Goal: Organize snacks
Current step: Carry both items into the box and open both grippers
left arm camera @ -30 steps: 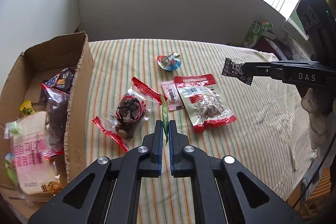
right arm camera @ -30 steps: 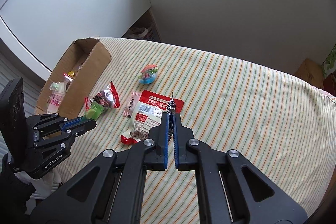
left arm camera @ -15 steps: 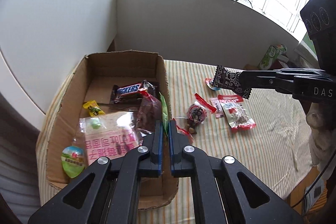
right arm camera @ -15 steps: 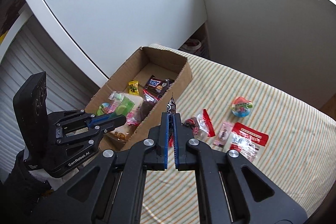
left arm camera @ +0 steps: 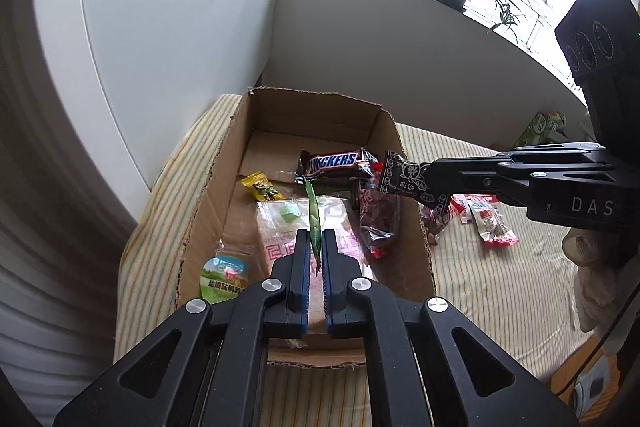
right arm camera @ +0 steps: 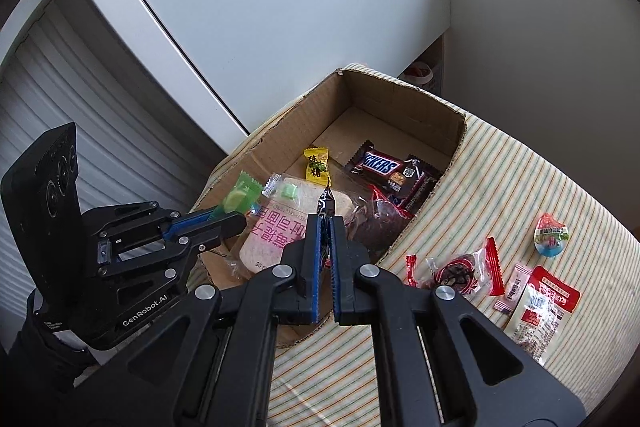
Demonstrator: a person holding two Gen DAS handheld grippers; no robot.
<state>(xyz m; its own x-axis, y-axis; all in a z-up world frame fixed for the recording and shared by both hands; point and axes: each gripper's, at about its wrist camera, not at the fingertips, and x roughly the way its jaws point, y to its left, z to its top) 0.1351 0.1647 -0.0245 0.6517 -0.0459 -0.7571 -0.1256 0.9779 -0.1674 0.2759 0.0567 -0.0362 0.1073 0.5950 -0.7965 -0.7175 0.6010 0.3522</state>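
Left wrist view — left gripper (left arm camera: 315, 255): its fingers are clenching the lower end of a thin green candy wrapper (left arm camera: 313, 217), which is standing up edge-on between the blue pads, over the near half of the cardboard box (left arm camera: 208, 187).
Left wrist view — right gripper (left arm camera: 434, 181): reaching in from the right edge, it is pinching one end of a dark patterned candy packet (left arm camera: 404, 179) that is hanging over the box's right wall.
Left wrist view — box contents: a Snickers bar (left arm camera: 334, 161), a yellow candy (left arm camera: 262, 187), a pink-printed bread pack (left arm camera: 280, 231), a dark red-edged bag (left arm camera: 378, 217) and a green-lidded cup (left arm camera: 224, 277) are lying inside.
Right wrist view — right gripper (right arm camera: 325, 227): its fingers are gripping the dark packet (right arm camera: 325, 203), seen only as a narrow tip.
Right wrist view — left gripper (right arm camera: 236, 217): it is holding the green candy (right arm camera: 240, 193) flat side on, above the box's near left corner.
Right wrist view — striped bed cover (right arm camera: 500, 167): a clear red-ended pastry pack (right arm camera: 460, 269), a small pink sachet (right arm camera: 516, 287), a red-and-white pouch (right arm camera: 536, 311) and a round blue-red jelly cup (right arm camera: 552, 235) are waiting to the right of the box.
Handling: both candies look light, thin and crinkly; a pinch on the crimped end seal is holding well, and they should drop freely once let go. The slick film could slip if gripped mid-body.
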